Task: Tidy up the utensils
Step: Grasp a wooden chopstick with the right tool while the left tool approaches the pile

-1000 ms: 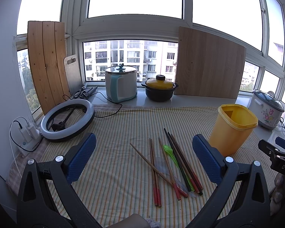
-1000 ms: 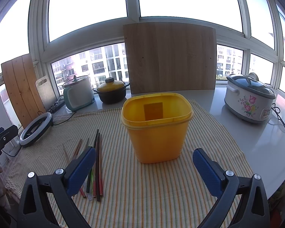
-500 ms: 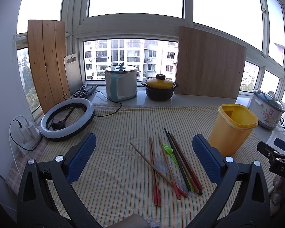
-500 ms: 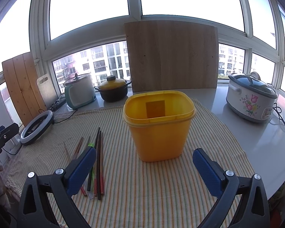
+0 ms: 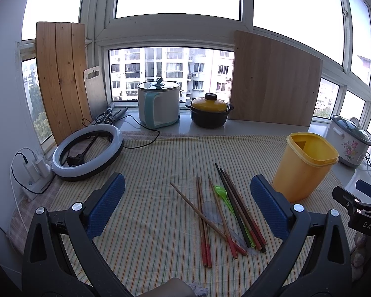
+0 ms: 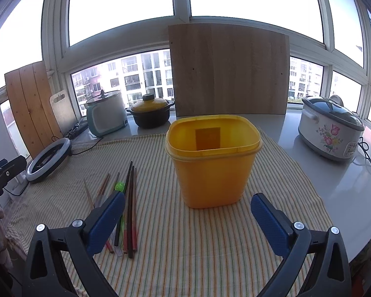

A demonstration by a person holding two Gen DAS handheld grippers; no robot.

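Observation:
Several chopsticks [image 5: 232, 210], a green plastic spoon [image 5: 221, 192] and a clear spoon [image 5: 210, 210] lie in a loose bundle on the striped cloth [image 5: 148, 173]. An empty yellow tub [image 5: 304, 165] stands upright to their right. My left gripper [image 5: 186, 206] is open and empty, held above the cloth with the bundle between its blue pads. My right gripper [image 6: 186, 221] is open and empty, facing the yellow tub [image 6: 212, 163]; the chopsticks [image 6: 129, 205] lie by its left finger.
A ring light [image 5: 86, 156] lies at the cloth's left. A kettle [image 5: 158, 104], a yellow-lidded pot [image 5: 210, 111] and leaning wooden boards [image 5: 274, 79] stand along the window sill. A floral rice cooker [image 6: 331, 131] sits on the white counter at the right.
The right gripper has drawn slightly back and up from the yellow tub. The left gripper has hardly moved. Nothing was picked up.

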